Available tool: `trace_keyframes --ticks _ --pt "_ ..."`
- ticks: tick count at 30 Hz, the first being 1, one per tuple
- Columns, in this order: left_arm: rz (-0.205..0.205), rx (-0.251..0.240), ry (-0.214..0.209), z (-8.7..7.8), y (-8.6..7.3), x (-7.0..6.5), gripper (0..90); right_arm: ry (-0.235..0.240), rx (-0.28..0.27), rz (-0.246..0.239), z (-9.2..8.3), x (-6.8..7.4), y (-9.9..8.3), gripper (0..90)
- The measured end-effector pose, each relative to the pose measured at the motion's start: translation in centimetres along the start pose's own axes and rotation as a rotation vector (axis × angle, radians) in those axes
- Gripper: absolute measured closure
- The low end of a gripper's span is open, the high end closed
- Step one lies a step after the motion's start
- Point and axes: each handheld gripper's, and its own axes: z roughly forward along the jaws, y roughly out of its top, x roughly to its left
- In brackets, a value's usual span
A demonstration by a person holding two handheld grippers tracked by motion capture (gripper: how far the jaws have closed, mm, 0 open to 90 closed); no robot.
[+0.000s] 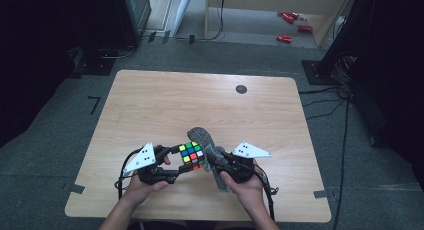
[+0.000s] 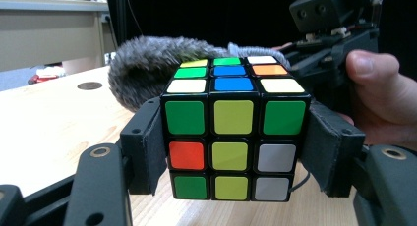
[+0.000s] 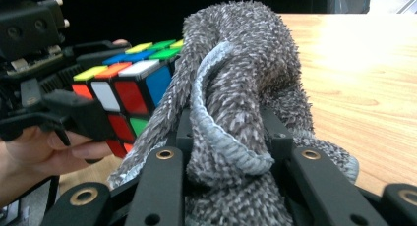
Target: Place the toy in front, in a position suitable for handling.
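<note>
Found no readable text, label, brand, number or sign in any view. Cube (image 2: 231,132) clamped in my left gripper (image 2: 231,152) carried plain colour stickers, no logo visible. Grey cloth (image 3: 236,88) pinched in my right gripper (image 3: 226,152) showed no tag. Grey plates atop both grippers were blank. Red items on floor beyond table (image 1: 150,105) were too small and blurred for any lettering to be made out.
</note>
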Motion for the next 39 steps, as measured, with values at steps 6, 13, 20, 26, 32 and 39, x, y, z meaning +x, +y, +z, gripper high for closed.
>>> trace_keyframes --ticks 6,13,20,26,32,39 --pt "0.006 0.014 -0.001 0.2 -0.1 -0.1 35.1 0.003 -0.057 -0.018 -0.9 0.5 0.9 69.8" --pt "-0.012 -0.017 0.018 -0.4 0.4 0.0 35.0 -0.006 0.015 0.01 0.4 0.0 -0.4 69.7" --pt "-0.006 0.015 0.022 0.0 0.0 0.1 35.1 -0.028 0.032 -0.034 0.1 0.4 0.1 69.9" --pt "-0.003 -0.003 0.017 -0.1 0.4 -0.2 35.1 -0.007 -0.018 -0.014 -0.4 0.4 0.4 69.8" --pt "-0.044 -0.039 0.039 -0.8 0.5 0.4 35.0 -0.017 0.056 -0.029 0.7 0.5 -0.4 69.9" --pt "-0.016 -0.004 0.032 -0.3 0.4 -0.1 35.1 -0.009 -0.03 -0.062 -0.8 1.0 0.9 69.9"
